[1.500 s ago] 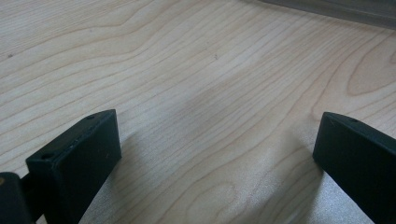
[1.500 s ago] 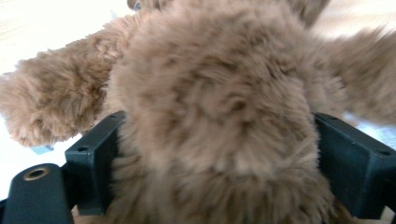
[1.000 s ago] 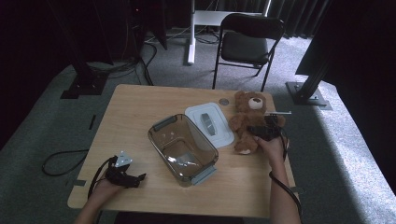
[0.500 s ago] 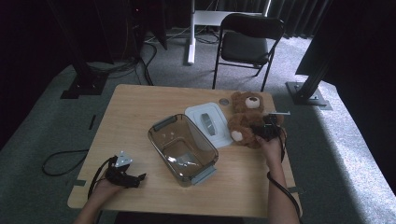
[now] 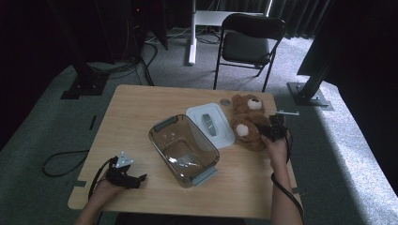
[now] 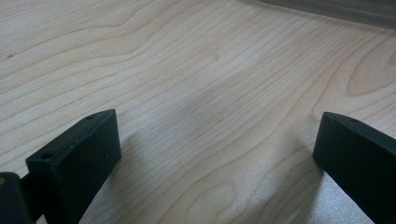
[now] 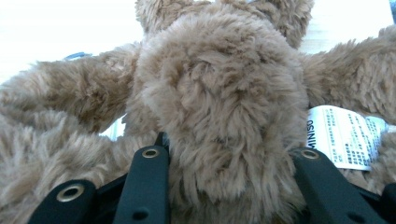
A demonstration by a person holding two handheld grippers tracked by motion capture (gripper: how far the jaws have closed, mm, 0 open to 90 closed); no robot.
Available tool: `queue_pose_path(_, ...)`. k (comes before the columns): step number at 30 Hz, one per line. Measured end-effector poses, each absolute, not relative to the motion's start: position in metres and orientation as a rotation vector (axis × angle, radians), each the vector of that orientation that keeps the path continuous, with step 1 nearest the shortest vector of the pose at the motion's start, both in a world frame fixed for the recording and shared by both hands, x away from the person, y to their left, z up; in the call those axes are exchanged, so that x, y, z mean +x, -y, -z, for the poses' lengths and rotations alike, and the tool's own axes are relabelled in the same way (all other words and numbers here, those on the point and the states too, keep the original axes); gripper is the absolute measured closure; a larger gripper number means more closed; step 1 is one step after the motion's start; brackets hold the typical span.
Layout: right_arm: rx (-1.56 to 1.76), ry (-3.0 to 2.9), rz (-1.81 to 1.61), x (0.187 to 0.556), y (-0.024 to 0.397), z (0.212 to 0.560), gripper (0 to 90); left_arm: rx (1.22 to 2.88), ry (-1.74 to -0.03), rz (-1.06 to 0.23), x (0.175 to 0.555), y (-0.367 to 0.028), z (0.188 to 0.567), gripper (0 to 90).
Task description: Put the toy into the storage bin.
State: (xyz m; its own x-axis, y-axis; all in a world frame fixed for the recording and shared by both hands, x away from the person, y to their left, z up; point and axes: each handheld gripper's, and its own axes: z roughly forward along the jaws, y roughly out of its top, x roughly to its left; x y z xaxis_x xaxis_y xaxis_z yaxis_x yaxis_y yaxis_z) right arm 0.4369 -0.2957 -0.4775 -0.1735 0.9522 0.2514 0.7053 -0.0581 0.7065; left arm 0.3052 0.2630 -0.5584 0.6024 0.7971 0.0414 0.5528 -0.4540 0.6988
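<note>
A brown teddy bear [image 5: 248, 123] lies at the right side of the wooden table [image 5: 141, 108]. My right gripper [image 5: 270, 131] is shut on it from the right. In the right gripper view the black jaws squeeze a thick plush part of the bear [image 7: 219, 93], and my right gripper [image 7: 229, 158] has just been closing with the fur between its pads. A white printed tag [image 7: 345, 135] hangs from the bear. My left gripper [image 5: 136, 180] rests at the front left of the table. In its own view my left gripper [image 6: 215, 140] stands open over bare wood.
A clear plastic container [image 5: 157, 140] with grey handles sits mid-table, and its white lid [image 5: 211, 124] lies behind it beside the bear. A small round coin-like disc [image 5: 225, 101] lies near the far edge. A black folding chair [image 5: 251, 42] stands beyond the table.
The right gripper's jaws have closed on the teddy bear, and hand and bear have risen and shifted slightly away from the front edge. The left gripper has stayed put.
</note>
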Motion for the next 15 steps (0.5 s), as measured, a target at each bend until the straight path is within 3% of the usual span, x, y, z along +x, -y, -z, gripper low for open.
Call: queue_pose_path(15,1.69,-1.885,-1.149,0.406,0.293,0.448,63.1,2.178,-1.06,-0.485,0.305,-0.263,0.558,1.4)
